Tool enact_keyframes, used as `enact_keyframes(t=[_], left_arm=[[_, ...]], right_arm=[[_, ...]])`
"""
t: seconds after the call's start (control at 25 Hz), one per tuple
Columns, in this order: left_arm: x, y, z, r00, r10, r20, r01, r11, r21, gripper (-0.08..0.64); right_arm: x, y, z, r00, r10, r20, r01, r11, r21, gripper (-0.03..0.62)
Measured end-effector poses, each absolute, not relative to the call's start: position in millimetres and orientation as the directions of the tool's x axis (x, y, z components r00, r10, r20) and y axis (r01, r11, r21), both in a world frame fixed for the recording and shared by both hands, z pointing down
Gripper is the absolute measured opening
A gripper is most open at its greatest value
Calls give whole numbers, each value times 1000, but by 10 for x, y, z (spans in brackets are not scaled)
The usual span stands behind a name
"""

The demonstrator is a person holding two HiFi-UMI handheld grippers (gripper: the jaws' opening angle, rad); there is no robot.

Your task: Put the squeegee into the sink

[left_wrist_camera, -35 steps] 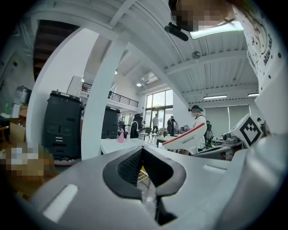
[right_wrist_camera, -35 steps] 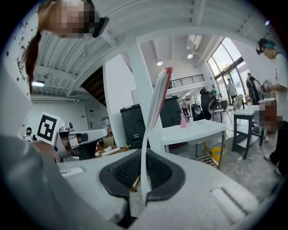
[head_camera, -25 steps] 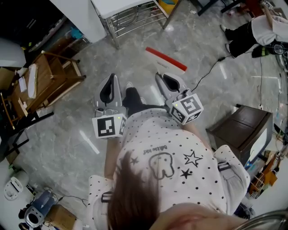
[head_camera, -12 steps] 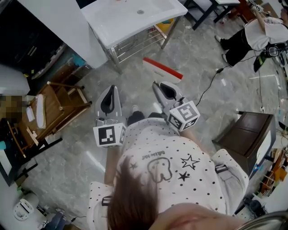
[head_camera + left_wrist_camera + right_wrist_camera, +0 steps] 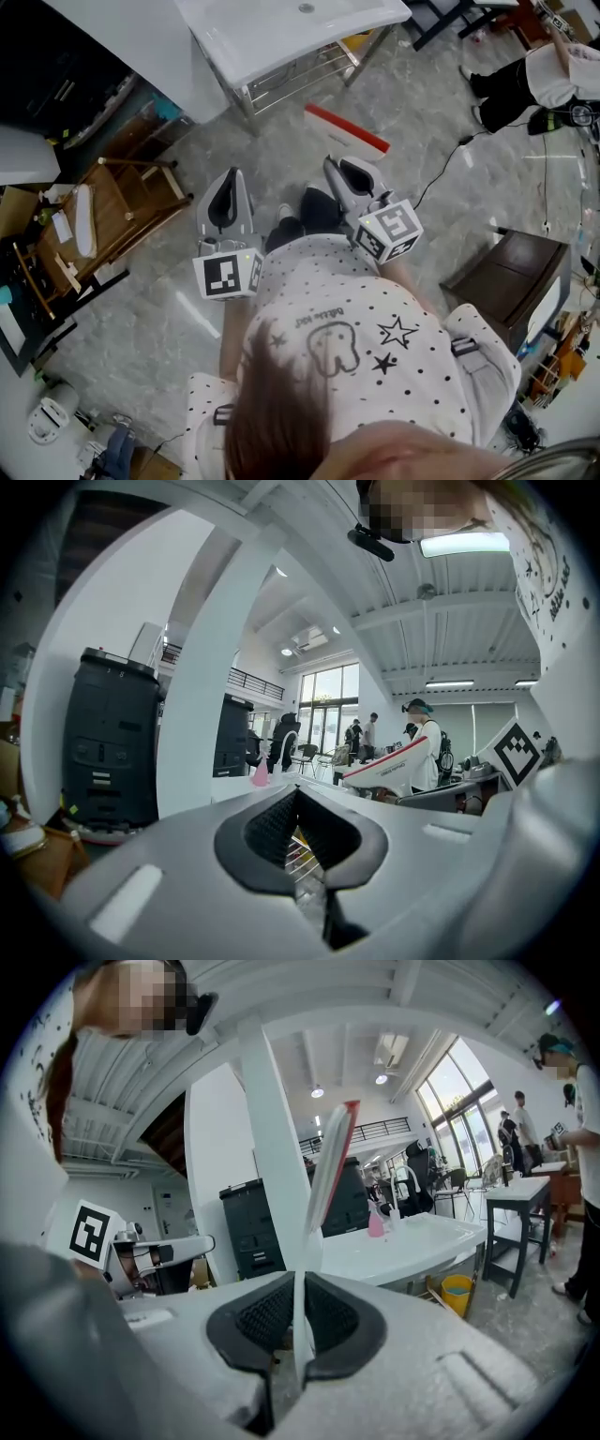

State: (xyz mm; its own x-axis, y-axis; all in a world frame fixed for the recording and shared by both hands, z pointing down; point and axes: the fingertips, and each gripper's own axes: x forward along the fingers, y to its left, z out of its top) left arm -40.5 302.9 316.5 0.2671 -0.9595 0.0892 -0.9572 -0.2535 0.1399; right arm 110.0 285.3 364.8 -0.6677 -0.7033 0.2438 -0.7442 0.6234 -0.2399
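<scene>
A white squeegee with a red edge [image 5: 345,129] sticks out ahead of my right gripper [image 5: 345,176], which is shut on its thin handle. In the right gripper view the squeegee [image 5: 330,1166] rises edge-on from between the pads [image 5: 272,1316]. The white sink [image 5: 281,33] stands on a metal frame just beyond, at the top of the head view, and shows ahead in the right gripper view as well, the sink [image 5: 412,1237] being to the right. My left gripper [image 5: 225,195] hangs beside it over the floor, shut with nothing held. From the left gripper view the squeegee [image 5: 394,766] shows to the right.
A wire rack [image 5: 300,70] sits under the sink. A wooden chair [image 5: 112,211] stands left, a dark cabinet [image 5: 511,277] right. A cable [image 5: 441,169] runs on the floor. A person [image 5: 534,70] stands at the far right. A pink bottle [image 5: 376,1222] is on the sink; a yellow bucket [image 5: 456,1290] is below.
The person has walked toward the sink; more of its basin shows at the top. Both grippers moved forward with it, the squeegee still in the right one.
</scene>
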Motion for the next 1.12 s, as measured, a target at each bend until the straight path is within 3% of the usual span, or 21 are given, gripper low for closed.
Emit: enact_keyframes(t=[0.4, 1.12], left_arm=[[-587, 2558, 3183, 150, -985, 85, -981, -138, 139, -12], [-148, 1502, 3140, 45, -997, 57, -992, -37, 120, -12]], right_arm=[[951, 2241, 3730, -737, -624, 259, -676, 692, -255, 21], [1395, 1010, 3787, -799, -544, 255, -599, 753, -272, 21]])
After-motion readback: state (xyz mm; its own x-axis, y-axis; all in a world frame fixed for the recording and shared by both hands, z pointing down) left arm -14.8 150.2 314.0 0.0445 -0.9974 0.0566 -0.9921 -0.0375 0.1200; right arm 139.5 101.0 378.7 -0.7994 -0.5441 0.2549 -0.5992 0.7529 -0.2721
